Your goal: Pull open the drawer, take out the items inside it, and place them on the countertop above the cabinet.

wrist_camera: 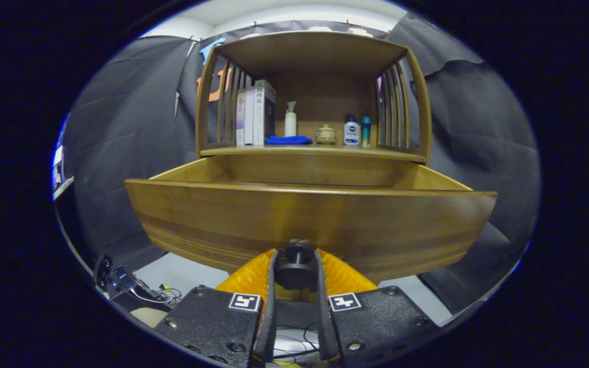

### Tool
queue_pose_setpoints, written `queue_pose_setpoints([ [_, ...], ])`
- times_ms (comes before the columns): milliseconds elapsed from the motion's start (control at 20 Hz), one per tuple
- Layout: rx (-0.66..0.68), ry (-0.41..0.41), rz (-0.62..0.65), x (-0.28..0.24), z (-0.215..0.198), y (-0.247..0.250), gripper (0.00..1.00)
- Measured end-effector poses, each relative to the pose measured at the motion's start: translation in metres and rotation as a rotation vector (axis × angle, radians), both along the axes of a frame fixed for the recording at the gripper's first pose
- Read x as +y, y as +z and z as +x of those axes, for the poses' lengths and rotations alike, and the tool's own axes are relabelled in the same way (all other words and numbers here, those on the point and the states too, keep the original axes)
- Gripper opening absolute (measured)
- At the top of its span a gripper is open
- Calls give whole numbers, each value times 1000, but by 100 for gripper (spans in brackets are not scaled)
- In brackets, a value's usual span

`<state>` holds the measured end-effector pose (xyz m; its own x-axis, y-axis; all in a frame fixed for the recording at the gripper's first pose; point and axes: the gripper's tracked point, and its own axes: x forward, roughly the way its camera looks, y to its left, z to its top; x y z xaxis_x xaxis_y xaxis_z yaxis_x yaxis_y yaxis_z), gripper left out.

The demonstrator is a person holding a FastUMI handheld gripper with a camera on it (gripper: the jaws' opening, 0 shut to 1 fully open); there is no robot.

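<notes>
A wooden drawer [310, 214] stands pulled out from the cabinet, its wide front panel just ahead of me. My gripper [297, 266] is shut on the dark round drawer knob [297, 263], with a finger pressing on each side of it. The drawer's inside is hidden behind the front panel. Above the drawer runs the countertop [310, 151], which carries books [256, 112], a blue cloth [289, 139], a white spray bottle [290, 120], a small lidded jar [325, 134], a white bottle with a blue cap [351, 131] and a slim teal bottle [365, 131].
A wooden shelf frame with slatted sides [315, 66] encloses the countertop. Cables and a small device [120, 281] lie on the floor at the lower left. Black cloth walls stand on both sides.
</notes>
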<state>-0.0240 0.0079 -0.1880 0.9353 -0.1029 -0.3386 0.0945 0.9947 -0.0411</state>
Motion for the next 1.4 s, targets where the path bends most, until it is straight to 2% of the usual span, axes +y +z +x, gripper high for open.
queue_pose_setpoints([
  [150,99,-14,17,-2,1,-6,36],
  [300,213,37,67,5,-13,1,54],
  [550,244,150,149,20,-29,60,70],
  [600,242,170,148,23,-27,74,79],
  [700,237,207,139,29,-16,98,80],
  [750,253,196,131,26,-8,104,82],
  [800,258,196,135,26,2,109,88],
  [900,292,184,146,27,26,114,89],
  [1150,560,115,182,17,69,78,89],
  [1300,693,8,196,-2,84,59,89],
  [1400,789,-31,184,-10,90,42,89],
])
